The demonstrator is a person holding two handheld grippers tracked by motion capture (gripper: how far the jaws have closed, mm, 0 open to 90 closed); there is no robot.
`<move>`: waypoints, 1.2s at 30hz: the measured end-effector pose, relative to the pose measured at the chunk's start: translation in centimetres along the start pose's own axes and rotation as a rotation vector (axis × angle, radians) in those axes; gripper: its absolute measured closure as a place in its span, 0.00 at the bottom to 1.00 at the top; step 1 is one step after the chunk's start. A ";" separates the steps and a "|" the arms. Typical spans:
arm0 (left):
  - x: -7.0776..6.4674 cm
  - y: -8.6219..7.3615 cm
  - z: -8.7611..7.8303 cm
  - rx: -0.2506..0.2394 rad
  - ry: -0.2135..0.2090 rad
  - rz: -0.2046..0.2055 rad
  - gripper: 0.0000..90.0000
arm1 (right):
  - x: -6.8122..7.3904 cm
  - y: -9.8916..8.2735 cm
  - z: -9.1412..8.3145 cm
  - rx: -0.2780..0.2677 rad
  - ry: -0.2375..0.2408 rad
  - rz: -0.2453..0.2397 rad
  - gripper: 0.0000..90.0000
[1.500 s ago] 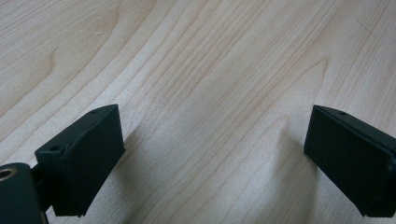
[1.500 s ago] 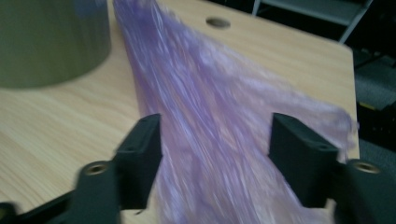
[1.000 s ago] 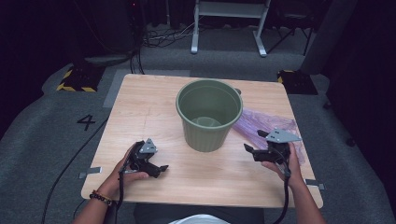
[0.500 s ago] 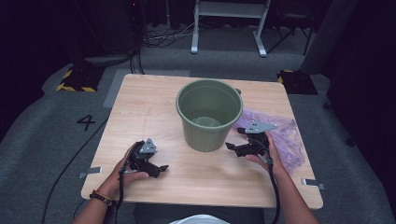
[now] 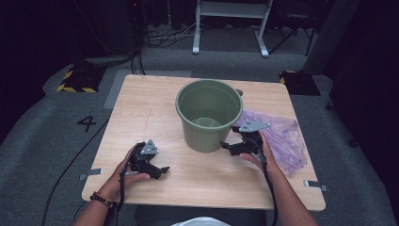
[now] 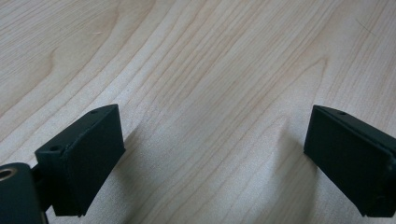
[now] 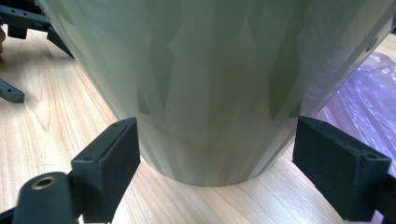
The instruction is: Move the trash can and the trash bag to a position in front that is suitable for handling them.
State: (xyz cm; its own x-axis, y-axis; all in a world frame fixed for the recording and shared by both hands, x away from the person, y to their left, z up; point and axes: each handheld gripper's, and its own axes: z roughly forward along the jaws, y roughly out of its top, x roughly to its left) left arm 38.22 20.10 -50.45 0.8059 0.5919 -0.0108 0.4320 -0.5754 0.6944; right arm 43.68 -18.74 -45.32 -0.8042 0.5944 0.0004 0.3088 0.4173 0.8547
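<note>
Right claw spread wide at green bucket base, nothing held; left claw spread, idle on desk. Better to grip the rim than the wide base.

This looks like a lab or test studio, not a home. A bare wooden table stands alone on grey carpet, fixed by metal brackets at its near corners. A number 4 is marked on the floor to the left. Yellow-and-black hazard-striped bases sit by the far corners, and cables run past a white metal stand in the dark background.
</note>
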 end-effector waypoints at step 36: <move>0.0 0.0 0.0 0.000 0.001 0.000 0.05 | -1.1 -1.3 -4.2 0.126 -0.257 0.001 0.36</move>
State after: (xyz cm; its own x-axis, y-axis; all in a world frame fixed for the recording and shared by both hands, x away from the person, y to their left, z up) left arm 38.18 20.12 -50.44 0.8053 0.5927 -0.0105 0.4322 -0.5750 0.6947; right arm 42.07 -22.79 -44.26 -0.6539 0.7427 -0.1443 0.3827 0.4893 0.7837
